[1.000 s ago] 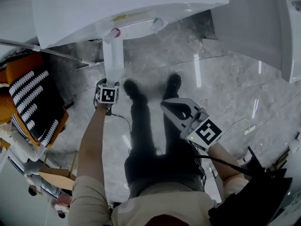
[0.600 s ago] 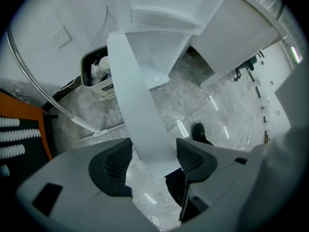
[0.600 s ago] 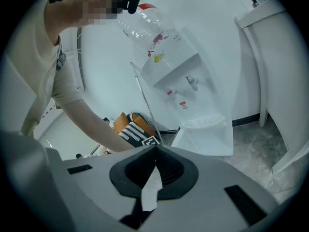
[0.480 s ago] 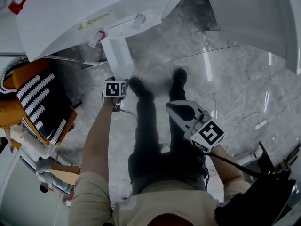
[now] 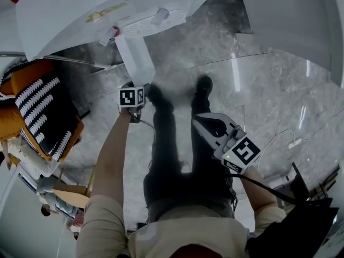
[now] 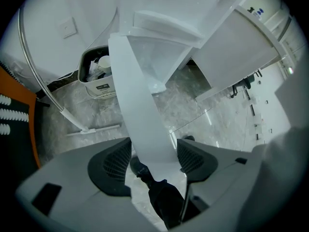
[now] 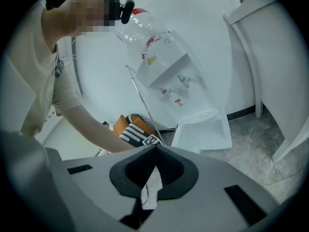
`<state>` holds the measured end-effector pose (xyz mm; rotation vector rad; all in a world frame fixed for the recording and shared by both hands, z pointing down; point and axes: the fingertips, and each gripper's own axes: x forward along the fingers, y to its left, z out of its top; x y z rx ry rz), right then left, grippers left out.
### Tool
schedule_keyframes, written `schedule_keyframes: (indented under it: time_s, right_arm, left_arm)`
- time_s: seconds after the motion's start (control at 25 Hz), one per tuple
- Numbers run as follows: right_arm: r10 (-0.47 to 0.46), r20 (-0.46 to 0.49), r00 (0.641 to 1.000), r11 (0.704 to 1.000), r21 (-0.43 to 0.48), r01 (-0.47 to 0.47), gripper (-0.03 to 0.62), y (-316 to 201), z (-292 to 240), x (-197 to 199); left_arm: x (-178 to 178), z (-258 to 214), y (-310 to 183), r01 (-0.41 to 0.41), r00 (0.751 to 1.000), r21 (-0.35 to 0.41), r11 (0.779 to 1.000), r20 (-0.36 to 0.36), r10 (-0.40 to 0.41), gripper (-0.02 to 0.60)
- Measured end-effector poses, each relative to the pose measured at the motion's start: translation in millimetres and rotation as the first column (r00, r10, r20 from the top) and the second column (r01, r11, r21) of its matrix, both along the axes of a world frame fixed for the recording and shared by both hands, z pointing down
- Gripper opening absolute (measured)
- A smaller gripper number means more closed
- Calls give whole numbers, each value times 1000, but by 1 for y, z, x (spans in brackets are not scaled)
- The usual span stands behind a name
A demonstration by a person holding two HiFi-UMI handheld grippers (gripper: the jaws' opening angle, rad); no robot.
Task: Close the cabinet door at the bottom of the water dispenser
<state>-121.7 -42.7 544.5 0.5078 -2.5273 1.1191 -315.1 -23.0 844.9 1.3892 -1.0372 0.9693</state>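
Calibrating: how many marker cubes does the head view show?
2. One cube tops the left claw, whose jaws have just been opening around the cabinet door; the other tops the shut right claw.

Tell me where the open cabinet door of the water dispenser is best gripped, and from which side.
Grip the cabinet door at the free end of its top edge, coming from above. It is thin, stands upright and is swung out from the water dispenser, so a claw can straddle it. The left claw does; its jaws have just been opening, with the door between them.

Right gripper (image 7: 155, 149) fingers (image 7: 176, 172) (seemingly) together
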Motion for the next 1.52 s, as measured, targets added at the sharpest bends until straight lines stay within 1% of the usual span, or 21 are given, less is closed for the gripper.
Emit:
schedule_keyframes:
  time_s: [0.08, 0.16, 0.24, 0.32, 0.4, 0.6, 0.76, 0.96, 1.08, 1.24, 1.44, 1.52]
  right_arm:
    - [37, 34, 999, 999, -28, -36, 11, -1, -3, -4]
    - [53, 51, 997, 998, -45, -51, 11, 2, -4, -9]
    - [37, 68, 997, 998, -51, -34, 11, 7, -3, -18]
    - [22, 106, 994, 998, -67, -15, 11, 9, -5, -24]
    - [23, 122, 992, 997, -81, -13, 11, 10, -8, -21]
    - [26, 107, 994, 998, -67, -19, 11, 8, -12, -5]
    - [56, 166, 985, 998, -39, -50, 11, -1, -26, 3]
    - [55, 155, 986, 998, -20, -53, 11, -2, -29, 16]
    - [74, 175, 982, 997, -21, -72, 11, -5, -34, 23]
    - [66, 165, 984, 998, -25, -63, 11, 1, -35, 35]
    - [65, 173, 983, 998, -15, -63, 11, -3, -37, 52]
    - [63, 179, 982, 998, -12, -62, 11, -7, -37, 60]
  left_arm:
    - [1, 0, 0, 6, 1000, 11, 1000, 0, -6, 271]
    - [6, 1, 1, -1, 1000, 17, 1000, -7, 1, 272]
    - [7, 2, 2, -7, 1000, 15, 1000, -9, 7, 272]
    - [3, 1, 1, 3, 1000, 8, 1000, 0, -3, 272]
    - [5, 0, 1, 12, 1000, 0, 1000, 4, -12, 273]
    - [16, 0, 2, 23, 1000, -17, 1000, 4, -23, 278]
    - [23, 2, -8, 11, 1000, -26, 1000, 3, -11, 278]
    - [35, 1, -9, 60, 998, -13, 998, -17, -60, 284]
    - [40, 1, -17, 82, 996, 9, 997, -23, -82, 288]
    - [53, 1, -23, 129, 991, 31, 991, -41, -128, 290]
    - [64, 1, -30, 168, 985, 34, 985, -44, -167, 296]
    - [67, 2, -34, 183, 983, 34, 983, -36, -182, 296]
